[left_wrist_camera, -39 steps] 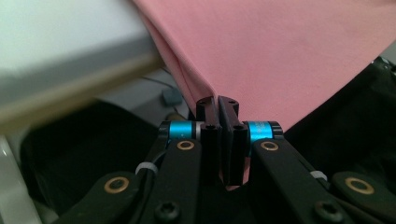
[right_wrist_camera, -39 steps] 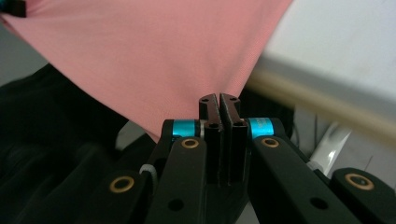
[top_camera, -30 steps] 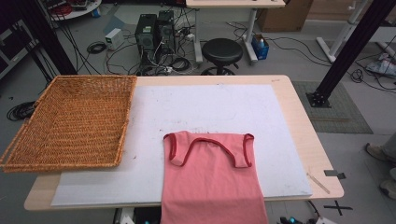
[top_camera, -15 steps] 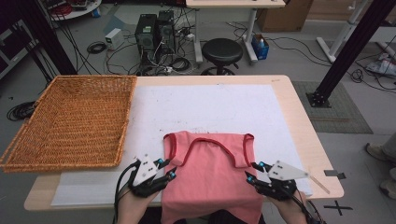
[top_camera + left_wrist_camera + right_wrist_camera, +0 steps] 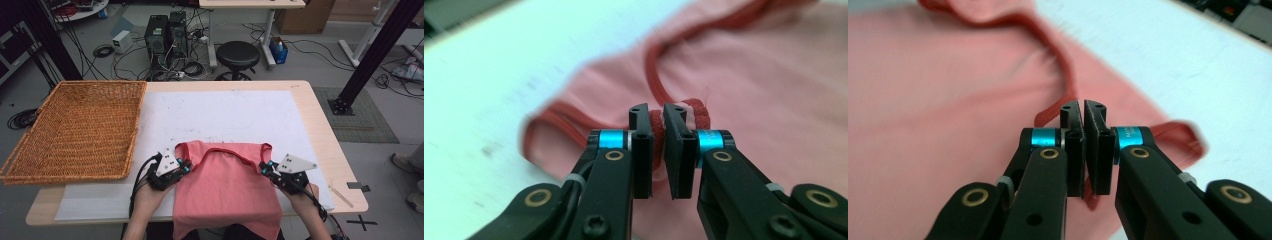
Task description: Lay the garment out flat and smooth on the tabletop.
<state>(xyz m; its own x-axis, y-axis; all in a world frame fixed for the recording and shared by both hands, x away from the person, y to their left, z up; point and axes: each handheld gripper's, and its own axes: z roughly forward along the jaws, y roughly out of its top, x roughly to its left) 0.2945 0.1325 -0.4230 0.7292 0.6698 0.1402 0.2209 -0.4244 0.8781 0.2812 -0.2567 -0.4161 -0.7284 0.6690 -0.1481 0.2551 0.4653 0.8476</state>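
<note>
In the high view a pink sleeveless top (image 5: 227,190) lies flat at the near edge of the table (image 5: 320,125), on a white mat (image 5: 225,115), its hem hanging over that edge. The cloth is soft, matte knit, with darker red binding round the scooped neck and armholes. The left gripper (image 5: 186,166) sits at the top's left shoulder strap and the right gripper (image 5: 265,167) at its right strap, each carrying a grey three-cornered plate. A shallow rectangular wicker basket (image 5: 75,130) of woven tan cane covers the table's left end.

In the left gripper view the black jaws have just been closing and now pinch a bunched fold of the red-bound strap between their pads, clenched on the top (image 5: 749,75). The fabric around it wrinkles slightly; the mat (image 5: 499,75) beside it is smooth and faintly speckled.

In the right gripper view the jaws have likewise just been closing and stand nearly together, grasping the thin red edging of the top (image 5: 948,90), which emerges above and below the pads. The mat (image 5: 1173,60) lies beyond.
</note>
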